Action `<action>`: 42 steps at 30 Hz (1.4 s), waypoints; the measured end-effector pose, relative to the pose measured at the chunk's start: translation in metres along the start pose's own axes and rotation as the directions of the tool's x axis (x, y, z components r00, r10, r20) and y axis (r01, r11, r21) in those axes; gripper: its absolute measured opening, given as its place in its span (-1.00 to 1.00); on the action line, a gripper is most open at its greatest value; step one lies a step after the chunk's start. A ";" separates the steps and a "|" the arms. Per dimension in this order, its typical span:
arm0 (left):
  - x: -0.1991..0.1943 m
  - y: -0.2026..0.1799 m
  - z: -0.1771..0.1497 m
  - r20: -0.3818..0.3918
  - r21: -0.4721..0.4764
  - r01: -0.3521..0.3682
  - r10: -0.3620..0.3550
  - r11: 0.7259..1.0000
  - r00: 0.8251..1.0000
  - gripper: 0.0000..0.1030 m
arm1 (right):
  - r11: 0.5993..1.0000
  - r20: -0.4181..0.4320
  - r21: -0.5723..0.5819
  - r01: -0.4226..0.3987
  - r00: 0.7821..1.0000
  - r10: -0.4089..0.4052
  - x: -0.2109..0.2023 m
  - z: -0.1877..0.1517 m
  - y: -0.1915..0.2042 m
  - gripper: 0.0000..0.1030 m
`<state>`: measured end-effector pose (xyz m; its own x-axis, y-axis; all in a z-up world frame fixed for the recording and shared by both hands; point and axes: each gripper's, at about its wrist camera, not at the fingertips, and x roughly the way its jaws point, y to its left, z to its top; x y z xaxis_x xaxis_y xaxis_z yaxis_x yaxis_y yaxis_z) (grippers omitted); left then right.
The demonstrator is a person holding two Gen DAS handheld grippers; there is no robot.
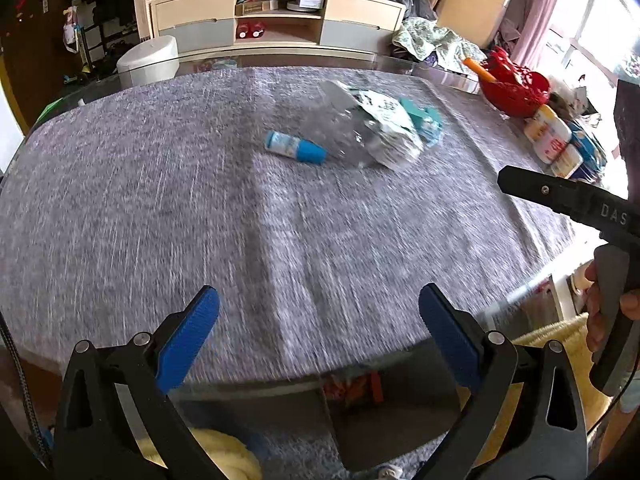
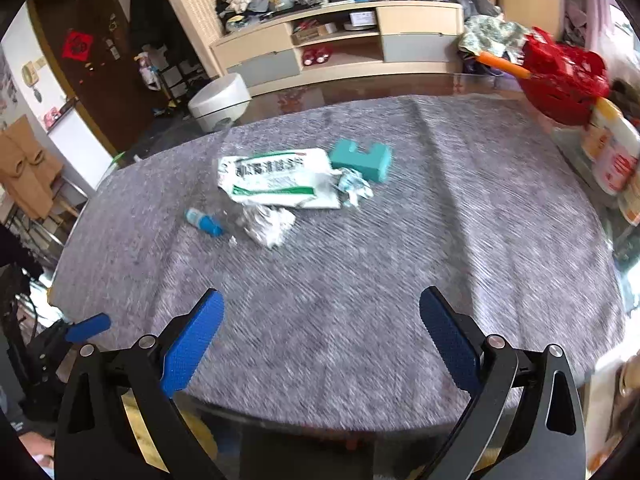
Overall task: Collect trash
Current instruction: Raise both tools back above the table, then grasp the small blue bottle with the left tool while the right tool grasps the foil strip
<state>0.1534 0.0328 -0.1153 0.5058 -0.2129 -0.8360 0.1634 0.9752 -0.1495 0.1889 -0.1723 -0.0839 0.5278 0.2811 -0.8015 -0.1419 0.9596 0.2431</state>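
Trash lies clustered near the middle of the counter [image 2: 400,280], toward its far edge. From left to right in the right wrist view: a small blue-capped bottle [image 2: 204,220], crumpled foil [image 2: 268,224], a white-and-green packet [image 2: 276,180], a crushed wrapper [image 2: 354,186] and a teal block [image 2: 362,160], the last four touching or overlapping. The left tongs [image 1: 318,320] and right tongs [image 2: 322,320] hover at the near edge, both spread apart and empty. Risk: the round bottle may roll when nudged, and a grasp on the overlapping pieces may lift only part of them or scatter the rest.
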 end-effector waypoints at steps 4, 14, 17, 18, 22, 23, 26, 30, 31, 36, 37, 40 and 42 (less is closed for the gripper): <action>0.014 0.007 0.017 -0.013 0.006 -0.015 0.015 1.000 1.000 0.84 | 0.999 -0.004 0.004 -0.041 0.999 0.041 0.024 0.017 0.007 0.91; 0.050 0.026 0.054 -0.029 -0.017 -0.006 0.006 1.000 1.000 0.84 | 0.994 -0.083 -0.022 -0.107 0.991 0.104 0.078 0.037 0.020 0.39; 0.065 0.028 0.064 -0.036 -0.013 -0.005 0.004 1.000 0.999 0.84 | 0.992 -0.084 -0.005 -0.123 0.989 0.122 0.084 0.037 0.018 0.24; 0.069 0.028 0.067 -0.033 -0.012 -0.004 0.003 1.000 0.999 0.84 | 0.992 -0.083 -0.005 -0.126 0.989 0.125 0.086 0.038 0.017 0.11; 0.087 0.030 0.081 -0.038 -0.005 -0.006 0.006 1.000 0.999 0.83 | 0.991 -0.085 -0.020 -0.130 0.988 0.128 0.085 0.040 0.015 -0.28; 0.090 0.030 0.084 -0.038 -0.001 -0.011 0.010 1.000 0.999 0.83 | 0.992 -0.083 -0.031 -0.126 0.989 0.123 0.085 0.041 0.016 -0.40; 0.098 0.028 0.090 -0.041 0.006 -0.001 0.002 1.000 0.999 0.81 | 0.992 -0.073 -0.035 -0.117 0.991 0.115 0.080 0.045 0.013 -0.47; 0.108 0.024 0.095 -0.040 0.049 -0.017 0.018 0.999 0.999 0.69 | 0.992 -0.065 -0.013 -0.124 0.990 0.122 0.077 0.050 0.005 -0.57; 0.110 0.023 0.096 -0.038 0.060 -0.022 0.025 0.998 0.999 0.67 | 0.992 -0.066 -0.010 -0.127 0.990 0.126 0.078 0.051 0.004 -0.57; 0.115 0.019 0.105 -0.023 0.096 -0.053 0.055 0.994 0.998 0.40 | 0.992 -0.072 0.002 -0.128 0.989 0.127 0.077 0.052 -0.001 -0.57; 0.115 0.020 0.107 -0.022 0.097 -0.056 0.059 0.994 0.998 0.31 | 0.992 -0.073 0.003 -0.127 0.989 0.127 0.077 0.051 -0.002 -0.57; 0.113 0.022 0.108 -0.021 0.092 -0.071 0.073 0.993 0.997 0.07 | 0.992 -0.076 0.001 -0.127 0.989 0.126 0.075 0.050 -0.005 -0.61; 0.110 0.025 0.107 -0.027 0.080 -0.059 0.062 0.995 0.998 0.07 | 0.992 -0.076 0.001 -0.127 0.989 0.127 0.074 0.049 -0.005 -0.66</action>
<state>0.3036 0.0275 -0.1542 0.4918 -0.1508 -0.8575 0.2004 0.9780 -0.0571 0.2697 -0.1568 -0.1175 0.4401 0.4009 -0.8035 -0.2074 0.9160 0.3434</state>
